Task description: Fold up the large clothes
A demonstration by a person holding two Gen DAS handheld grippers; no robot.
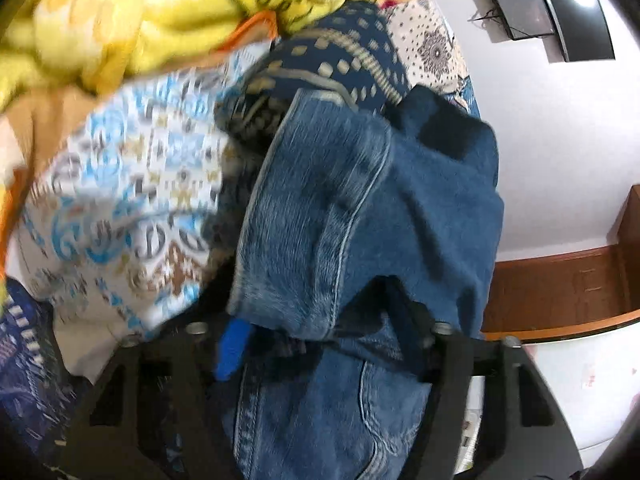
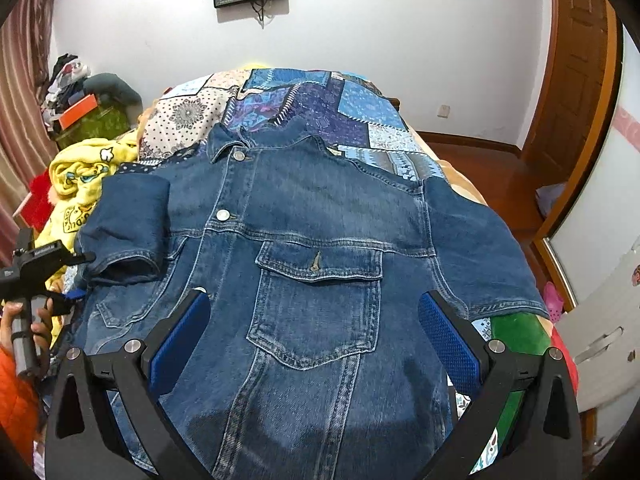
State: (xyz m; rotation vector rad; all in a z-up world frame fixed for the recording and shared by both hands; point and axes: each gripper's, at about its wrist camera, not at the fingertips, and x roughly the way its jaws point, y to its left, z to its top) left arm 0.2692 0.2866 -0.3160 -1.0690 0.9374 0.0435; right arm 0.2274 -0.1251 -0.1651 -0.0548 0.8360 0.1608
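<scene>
The right gripper [image 2: 314, 336] hovers with its blue pads [image 2: 448, 344] spread wide and nothing pressed between them, over the chest pocket [image 2: 316, 304] of a denim jacket [image 2: 304, 216]. The jacket lies front up, collar far, on a bed with a patchwork quilt [image 2: 352, 108]. Its sleeve [image 1: 360, 208] drapes into the left gripper [image 1: 320, 344]; blur and cloth hide whether those jaws pinch it. A hand [image 2: 38, 332] grips that tool's handle. A yellow blanket [image 2: 80, 176] lies beside the jacket
</scene>
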